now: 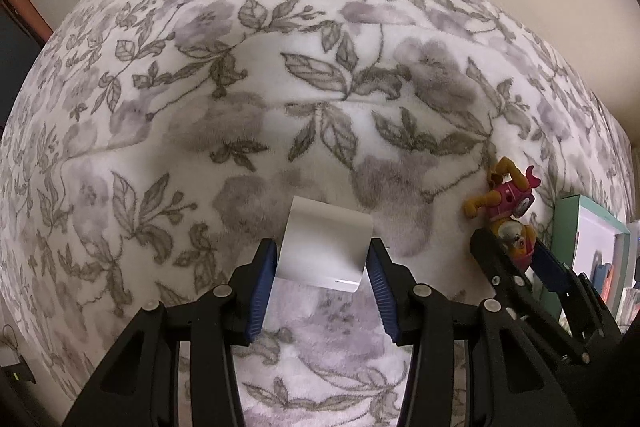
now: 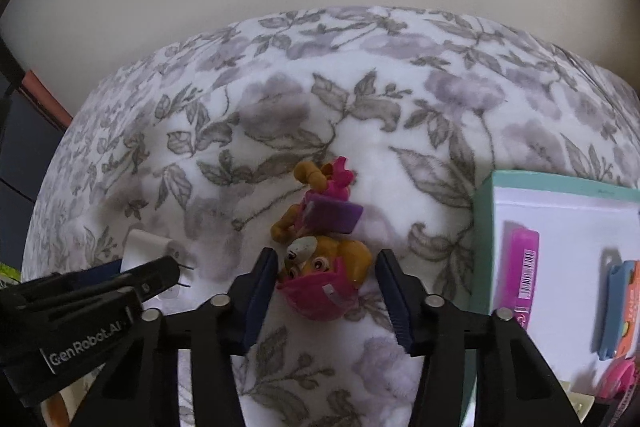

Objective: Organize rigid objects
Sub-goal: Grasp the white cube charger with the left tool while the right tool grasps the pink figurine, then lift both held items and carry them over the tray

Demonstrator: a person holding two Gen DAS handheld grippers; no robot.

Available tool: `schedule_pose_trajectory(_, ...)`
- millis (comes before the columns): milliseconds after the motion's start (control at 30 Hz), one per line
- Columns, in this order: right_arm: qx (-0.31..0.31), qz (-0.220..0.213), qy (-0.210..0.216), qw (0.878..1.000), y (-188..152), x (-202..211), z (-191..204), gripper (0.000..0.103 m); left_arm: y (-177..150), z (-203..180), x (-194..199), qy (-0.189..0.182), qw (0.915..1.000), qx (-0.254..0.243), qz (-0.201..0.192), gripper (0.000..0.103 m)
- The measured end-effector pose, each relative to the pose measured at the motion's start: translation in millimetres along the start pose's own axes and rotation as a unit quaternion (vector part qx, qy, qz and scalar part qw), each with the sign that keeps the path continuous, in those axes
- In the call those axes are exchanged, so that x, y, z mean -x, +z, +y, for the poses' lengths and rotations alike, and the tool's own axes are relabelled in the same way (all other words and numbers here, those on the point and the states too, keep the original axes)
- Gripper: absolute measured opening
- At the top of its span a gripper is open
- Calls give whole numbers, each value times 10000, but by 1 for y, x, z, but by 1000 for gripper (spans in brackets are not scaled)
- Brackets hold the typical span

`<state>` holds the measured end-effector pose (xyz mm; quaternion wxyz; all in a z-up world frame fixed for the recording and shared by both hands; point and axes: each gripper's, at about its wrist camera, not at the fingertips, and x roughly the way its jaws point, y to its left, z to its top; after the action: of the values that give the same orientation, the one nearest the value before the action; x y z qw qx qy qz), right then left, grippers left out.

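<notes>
We are at the pick-up step, both grippers pointing down at a floral blanket point(image 1: 320, 131) with a teal-rimmed box point(image 2: 560, 211) as our landmark. The left gripper point(image 1: 322, 263) has its jaws part open and closed onto a white plug point(image 1: 326, 247), the blue pads touching its two sides; the plug sits well to the left of the box. The right gripper point(image 2: 326, 283) straddles the head of a pink and yellow pup toy point(image 2: 320, 247) that lies on the blanket just left of the box; its left pad touches the toy, but a gap shows at the right pad, so we judge this grip not yet made. Next, we think, the right jaws must close, then both things lift and go to the box, which already holds a pink item point(image 2: 520, 267).
</notes>
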<state>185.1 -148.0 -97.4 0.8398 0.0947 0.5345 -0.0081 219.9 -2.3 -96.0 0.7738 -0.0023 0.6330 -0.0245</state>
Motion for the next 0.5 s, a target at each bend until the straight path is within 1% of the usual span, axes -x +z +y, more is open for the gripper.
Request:
schedule_pose_trajectory(33,11,-13,-8,10000,0,-1,1,48,1,-1,0,-4,10000,3,-10,48)
schedule_pose_trajectory(333,12,-89,67,9999,-2,4,-2,47,8,-6,-4,-77,9999,113,-73,48)
schedule_pose_trajectory(433,87,-146,54,9998,-2,12,0,47,4,-3,0,-109,9997,193,-75,47)
schedule_pose_trajectory(467,97,-154,46,9998,-2,15,0,45,1,1,4,-108,9997,207,-88,47)
schedule_pose_trajectory(500,110,-159,27,9998,-3,18,1,45,-2,3,8,-107,9996,225,-100,47)
